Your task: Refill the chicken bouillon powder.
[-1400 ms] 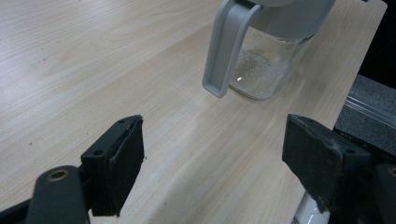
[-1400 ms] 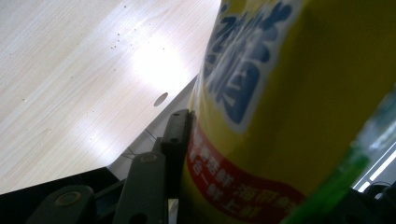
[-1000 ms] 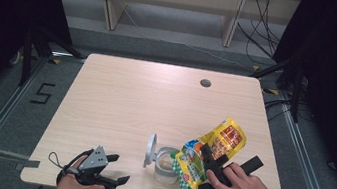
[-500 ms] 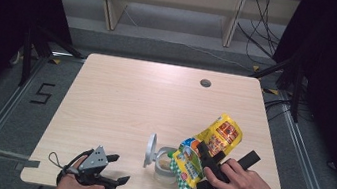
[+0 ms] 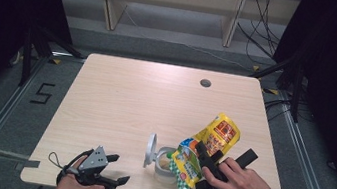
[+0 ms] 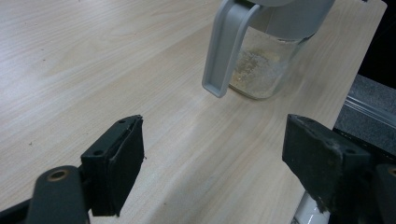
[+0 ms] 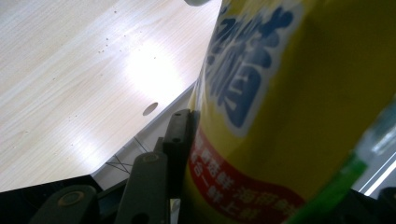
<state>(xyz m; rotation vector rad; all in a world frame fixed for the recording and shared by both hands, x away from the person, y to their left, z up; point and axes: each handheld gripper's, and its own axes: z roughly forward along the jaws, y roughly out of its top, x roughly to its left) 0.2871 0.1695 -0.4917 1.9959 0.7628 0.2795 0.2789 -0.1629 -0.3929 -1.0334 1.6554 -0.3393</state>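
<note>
A yellow snack bag [image 5: 216, 134] with blue and red print is tilted over a glass jar [image 5: 164, 163] near the table's front edge. The jar's grey flip lid [image 5: 150, 149] stands open, and pale crumbs lie at the jar's bottom [image 6: 257, 70]. My right gripper [image 5: 204, 164] is shut on the bag. In the right gripper view one black pad [image 7: 180, 137] presses on the bag [image 7: 299, 107], which hides the other jaw. My left gripper [image 5: 119, 168] rests at the front left, open and empty. Its jaws [image 6: 212, 140] point toward the jar.
The light wood table [image 5: 135, 99] has a round cable hole [image 5: 205, 83] at the back right. Behind the table stand shelf legs and cables on the floor. A floor mark like a 5 [image 5: 43, 92] lies to the left.
The yellow bag has leaned slightly further toward the jar. Both hands have kept their places.
</note>
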